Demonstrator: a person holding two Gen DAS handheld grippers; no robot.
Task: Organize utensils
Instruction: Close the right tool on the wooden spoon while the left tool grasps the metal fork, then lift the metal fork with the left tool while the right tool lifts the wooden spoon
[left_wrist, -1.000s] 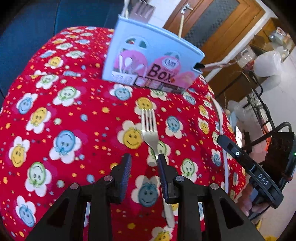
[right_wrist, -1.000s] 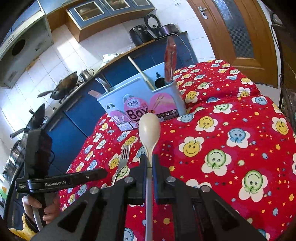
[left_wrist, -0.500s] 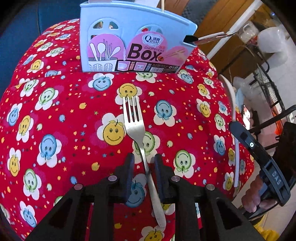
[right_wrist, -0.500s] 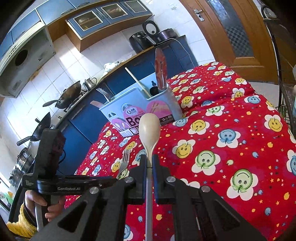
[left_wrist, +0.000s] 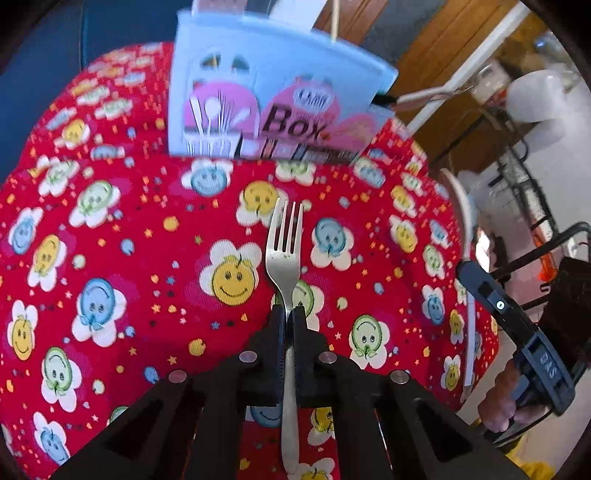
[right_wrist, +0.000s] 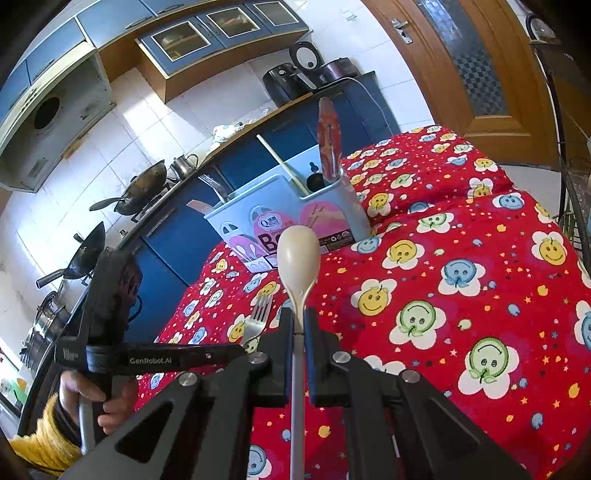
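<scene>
A metal fork (left_wrist: 284, 254) lies on the red smiley-flower tablecloth (left_wrist: 110, 258), tines toward the light blue utensil box (left_wrist: 266, 92). My left gripper (left_wrist: 289, 312) has its jaws closing on the fork's neck, and the pads press it from both sides. In the right wrist view the fork (right_wrist: 258, 317) shows left of my right gripper (right_wrist: 299, 314), which is shut on the handle of a cream spoon (right_wrist: 298, 254). The spoon's bowl points at the box (right_wrist: 240, 218), which holds a chopstick (right_wrist: 280, 162), a red-handled utensil (right_wrist: 328, 136) and other cutlery.
A blue kitchen counter with woks (right_wrist: 144, 184) runs behind the table. A wooden door (right_wrist: 480, 62) stands at the right. A white cord (left_wrist: 469, 258) runs along the table's right edge. A hand (right_wrist: 96, 395) in a yellow sleeve grips the left tool.
My left gripper's jaws have closed from apart onto the fork's neck. The right gripper has kept its hold on the spoon.
</scene>
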